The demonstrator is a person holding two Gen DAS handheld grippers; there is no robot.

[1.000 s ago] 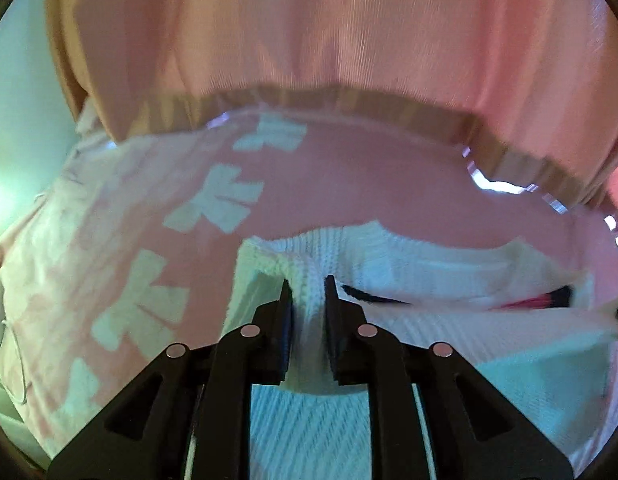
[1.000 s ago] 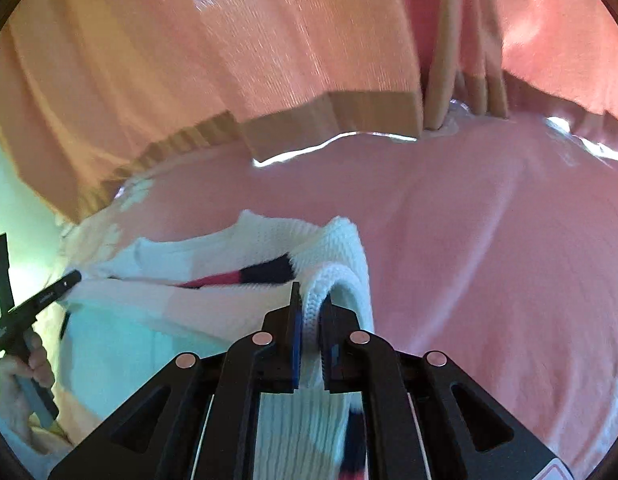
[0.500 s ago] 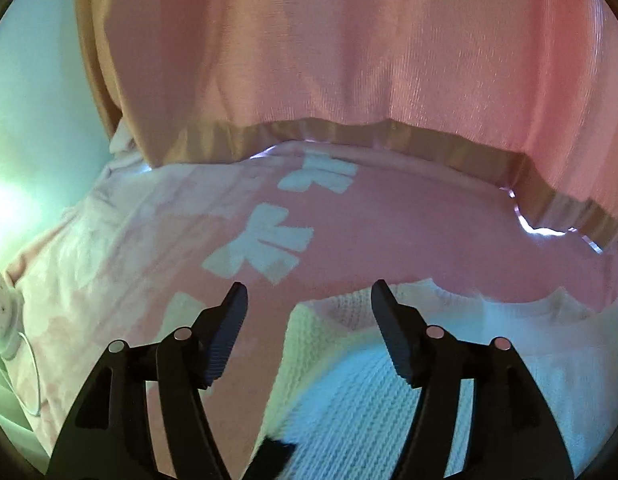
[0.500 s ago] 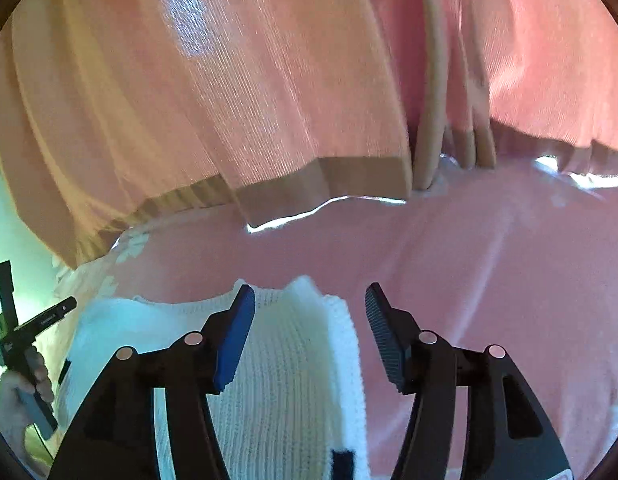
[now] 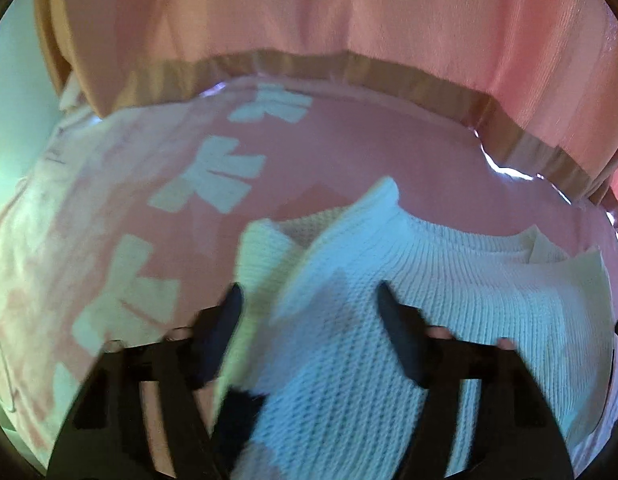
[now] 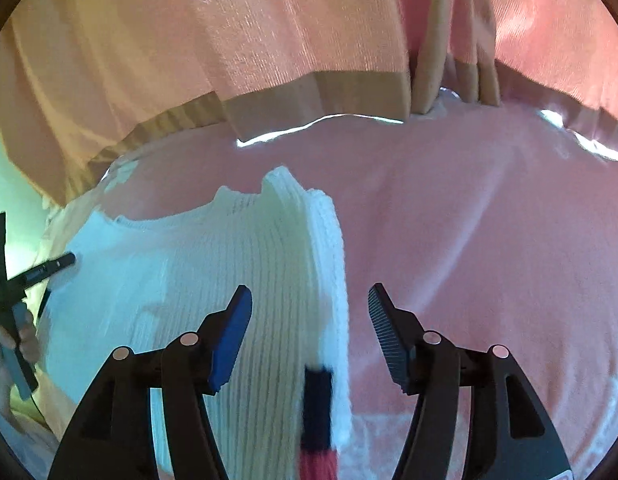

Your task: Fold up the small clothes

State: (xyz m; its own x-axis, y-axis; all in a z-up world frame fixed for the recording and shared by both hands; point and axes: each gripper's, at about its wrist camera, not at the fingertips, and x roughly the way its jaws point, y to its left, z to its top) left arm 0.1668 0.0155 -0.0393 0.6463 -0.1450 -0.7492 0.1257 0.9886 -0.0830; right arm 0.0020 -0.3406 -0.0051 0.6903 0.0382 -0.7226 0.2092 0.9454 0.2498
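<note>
- The white ribbed knit garment [image 5: 409,320] lies on the pink bedspread with pale bow shapes [image 5: 205,176], filling the lower centre of both views; its lower part is cut off by the frame edges, and the left view is blurred.
- A dark blue and red stripe [image 6: 317,420] shows only partly at the bottom of the right view.
- A second ago both tools pinched the knit's folded edges; now they have let go.
- The left gripper [image 5: 309,312] is closing, knit between its jaws but untouched.
- The right gripper [image 6: 309,304] stands wide, straddling the folded edge.
- A peach curtain with a tan hem [image 6: 229,52] hangs across the top.
- At the left edge of the right view a hand [image 6: 13,344] holds the other tool.
</note>
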